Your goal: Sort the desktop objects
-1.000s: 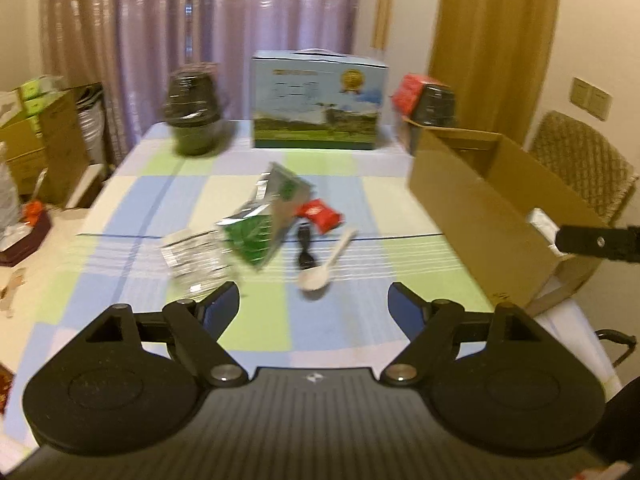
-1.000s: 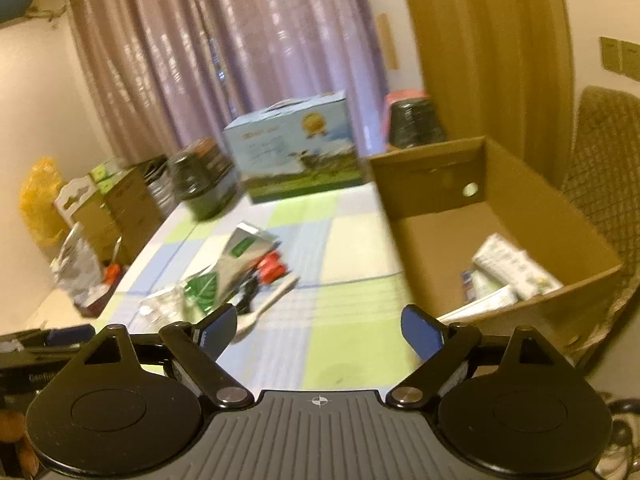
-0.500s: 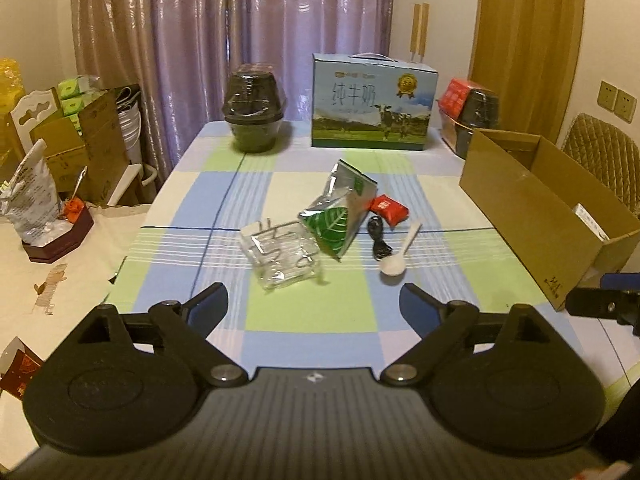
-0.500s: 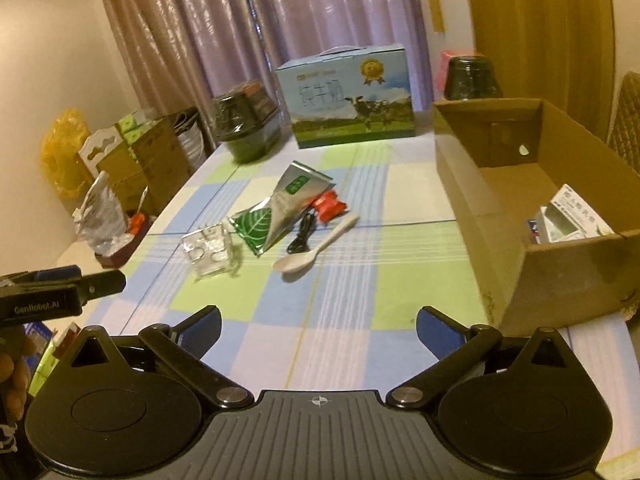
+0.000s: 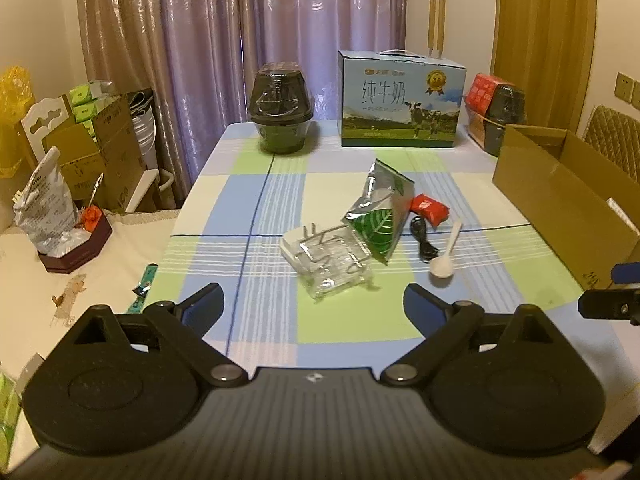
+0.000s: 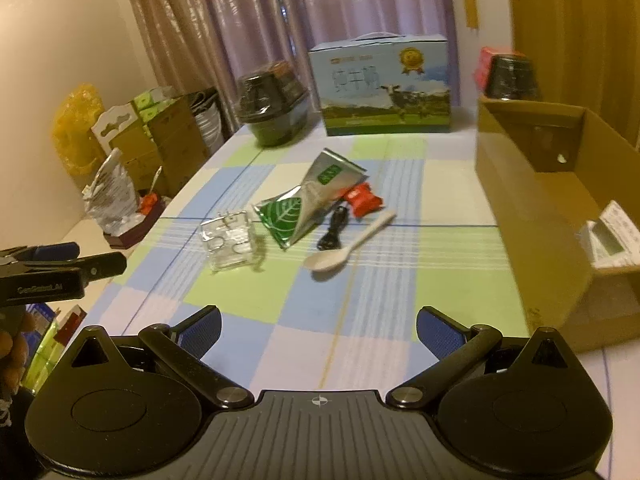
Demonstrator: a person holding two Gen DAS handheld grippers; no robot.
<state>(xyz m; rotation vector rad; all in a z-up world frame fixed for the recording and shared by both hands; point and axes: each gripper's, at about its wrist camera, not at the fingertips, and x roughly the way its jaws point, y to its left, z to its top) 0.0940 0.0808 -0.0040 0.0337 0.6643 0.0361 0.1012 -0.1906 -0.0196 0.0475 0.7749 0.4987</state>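
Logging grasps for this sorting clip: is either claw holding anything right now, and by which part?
Nothing is held. The left claw and right claw are both open and empty, hovering short of the spoon and the other items on the table.

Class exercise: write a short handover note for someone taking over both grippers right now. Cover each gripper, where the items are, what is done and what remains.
Left gripper: open, empty, above the near edge of the table.
Right gripper: open, empty, also above the near edge.
Mid-table, in a loose cluster: clear plastic case, green and silver pouch, red packet, black cable, white spoon.
Cardboard box stands open on the right side of the table.
Done: a white packet already lies in the box.
Left: the five loose items; none is gripped yet.
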